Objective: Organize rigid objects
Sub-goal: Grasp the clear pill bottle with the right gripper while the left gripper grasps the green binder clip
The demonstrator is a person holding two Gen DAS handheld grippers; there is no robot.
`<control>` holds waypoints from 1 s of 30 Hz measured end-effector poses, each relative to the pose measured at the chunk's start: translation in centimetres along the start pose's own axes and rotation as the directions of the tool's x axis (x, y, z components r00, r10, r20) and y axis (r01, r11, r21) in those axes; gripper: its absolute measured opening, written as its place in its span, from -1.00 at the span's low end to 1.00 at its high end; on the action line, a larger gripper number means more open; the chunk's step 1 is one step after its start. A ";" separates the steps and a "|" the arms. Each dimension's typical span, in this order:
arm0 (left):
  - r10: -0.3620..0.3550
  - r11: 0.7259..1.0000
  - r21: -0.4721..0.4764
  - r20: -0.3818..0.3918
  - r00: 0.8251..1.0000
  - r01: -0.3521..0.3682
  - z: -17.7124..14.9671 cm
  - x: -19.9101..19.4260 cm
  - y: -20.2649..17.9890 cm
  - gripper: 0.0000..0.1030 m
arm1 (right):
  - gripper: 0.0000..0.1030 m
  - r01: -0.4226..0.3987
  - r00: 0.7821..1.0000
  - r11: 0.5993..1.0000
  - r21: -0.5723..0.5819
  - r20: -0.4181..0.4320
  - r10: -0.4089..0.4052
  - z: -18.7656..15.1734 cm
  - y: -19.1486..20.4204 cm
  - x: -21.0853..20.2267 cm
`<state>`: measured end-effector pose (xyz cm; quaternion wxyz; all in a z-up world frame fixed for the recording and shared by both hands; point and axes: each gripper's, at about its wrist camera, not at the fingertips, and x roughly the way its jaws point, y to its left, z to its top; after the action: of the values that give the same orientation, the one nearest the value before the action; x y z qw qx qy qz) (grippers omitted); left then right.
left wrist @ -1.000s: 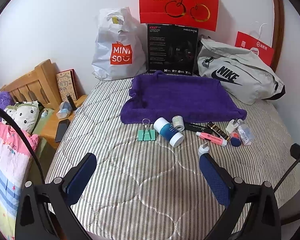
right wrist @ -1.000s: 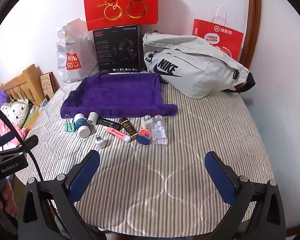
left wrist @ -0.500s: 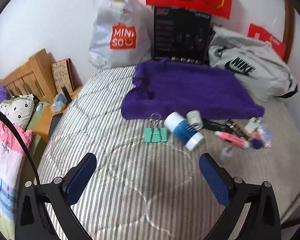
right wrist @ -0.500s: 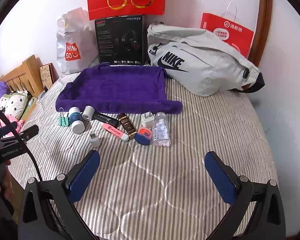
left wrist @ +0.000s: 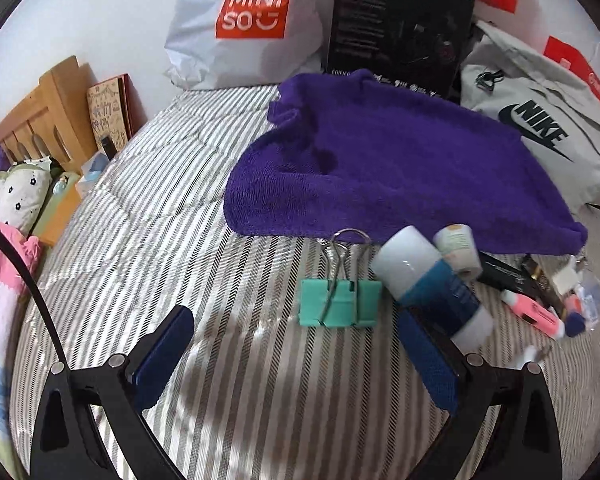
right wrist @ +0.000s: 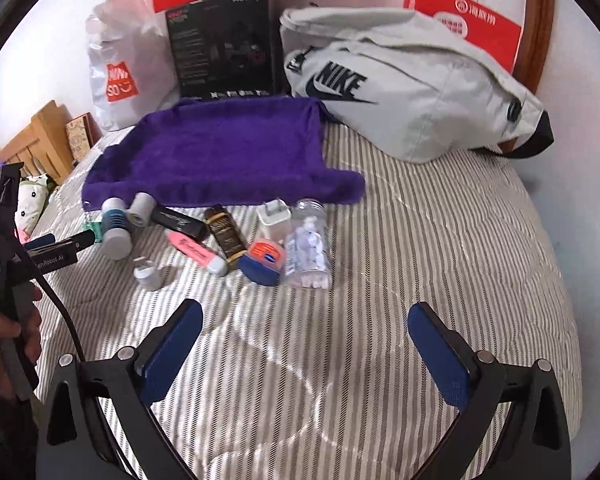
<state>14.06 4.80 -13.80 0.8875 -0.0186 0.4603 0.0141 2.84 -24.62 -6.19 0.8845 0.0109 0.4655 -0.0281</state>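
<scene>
Both wrist views low over the bed, sharing the purple towel

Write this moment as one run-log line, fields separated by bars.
left gripper: open, near green binder clip | right gripper: open, holds nothing | items beside purple towel

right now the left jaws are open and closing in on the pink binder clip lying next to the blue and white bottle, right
Not quite: the binder clip is mint green, not pink, as the left wrist view shows. The rest holds: the left gripper is open, and the clip lies beside the blue and white bottle.
</scene>
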 end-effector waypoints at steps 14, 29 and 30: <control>-0.026 0.998 0.054 0.044 0.999 0.024 0.1 0.8 -1.4 -0.18 | 0.80 -0.024 0.999 0.999 0.042 -0.041 0.026 1.8 -2.0 5.0; -0.029 0.997 0.070 0.052 0.998 0.025 0.0 0.6 -1.8 -0.22 | 0.37 -0.033 0.991 0.998 -0.050 -0.134 0.026 4.1 -2.3 10.9; -0.029 0.997 0.068 0.051 0.998 0.026 0.0 0.7 -1.8 -0.22 | 0.37 -0.035 0.990 0.998 -0.047 -0.137 0.029 4.1 -2.5 11.1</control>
<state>14.48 2.95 -14.32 0.8995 0.0053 0.4368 -0.0131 12.33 -27.76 -12.97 0.8509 -0.0014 0.5253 -0.0016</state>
